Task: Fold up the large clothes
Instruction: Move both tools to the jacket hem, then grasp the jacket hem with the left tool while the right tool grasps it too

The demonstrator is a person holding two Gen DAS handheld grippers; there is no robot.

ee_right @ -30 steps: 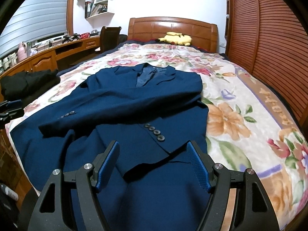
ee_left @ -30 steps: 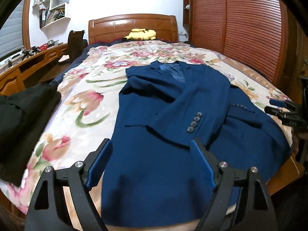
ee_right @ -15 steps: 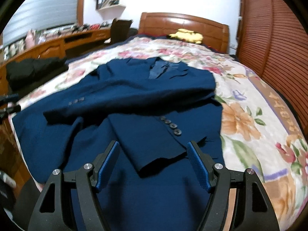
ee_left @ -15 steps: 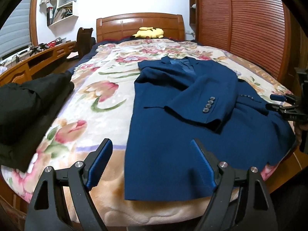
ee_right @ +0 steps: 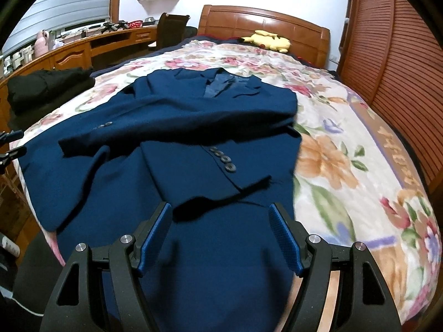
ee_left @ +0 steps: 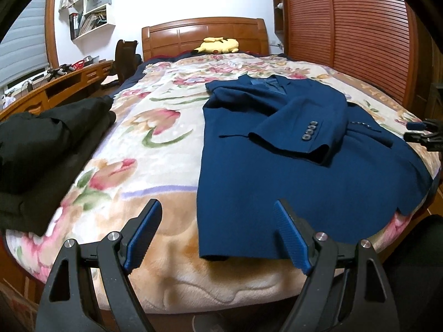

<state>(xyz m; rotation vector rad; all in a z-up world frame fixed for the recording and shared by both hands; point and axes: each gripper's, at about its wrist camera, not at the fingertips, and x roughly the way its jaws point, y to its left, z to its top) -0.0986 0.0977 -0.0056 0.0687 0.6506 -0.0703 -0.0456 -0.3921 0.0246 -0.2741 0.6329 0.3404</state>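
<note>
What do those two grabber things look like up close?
Both look alike. The left gripper and right gripper each have two black plastic arms with triangle-shaped cut-outs and round silver bolts. The jaws are lined with bright blue, bumpy-textured pads. No cables, labels or sleeves show.

A navy blue suit jacket is lying face-up and flat on the floral bed cover, collar toward the headboard and hem reaching the foot edge of the bed. Both sleeves are lying folded across the chest, one crossing over the other; the cuff of the nearer sleeve is showing a row of four dark buttons. The lapels are sitting open at the collar, exposing a lighter blue lining, and the lower front panel is lying smooth.
</note>
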